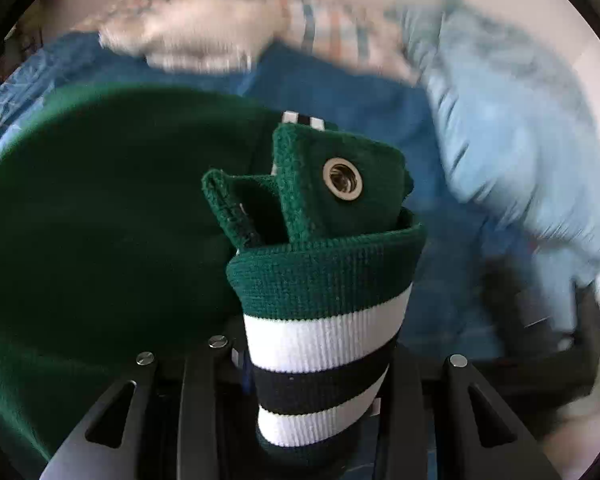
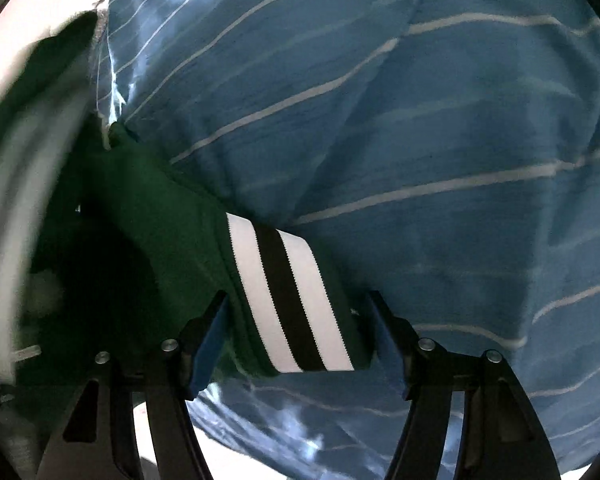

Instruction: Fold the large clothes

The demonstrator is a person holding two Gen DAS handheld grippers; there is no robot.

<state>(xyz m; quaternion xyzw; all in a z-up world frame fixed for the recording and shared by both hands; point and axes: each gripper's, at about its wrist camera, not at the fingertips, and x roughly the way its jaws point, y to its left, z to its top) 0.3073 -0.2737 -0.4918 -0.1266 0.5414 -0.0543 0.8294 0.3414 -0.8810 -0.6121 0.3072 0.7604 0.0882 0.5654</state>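
A dark green knit garment (image 1: 100,208) with a white and black striped ribbed band spreads across the left of the left wrist view. My left gripper (image 1: 320,364) is shut on its striped band (image 1: 324,340); a green flap with a metal eyelet (image 1: 342,179) sticks up above the jaws. In the right wrist view the same green garment (image 2: 148,232) runs from the left into my right gripper (image 2: 296,336). The jaws stand wide apart, with the striped cuff (image 2: 288,300) lying between the blue pads (image 2: 210,344); I cannot tell whether they press it.
A blue bedsheet (image 1: 340,92) lies under the garment. A light blue cloth (image 1: 512,140) is at the right, a white cloth (image 1: 196,36) and a checked cloth (image 1: 332,36) at the back. A blue sheet with thin white stripes (image 2: 420,140) fills the right wrist view.
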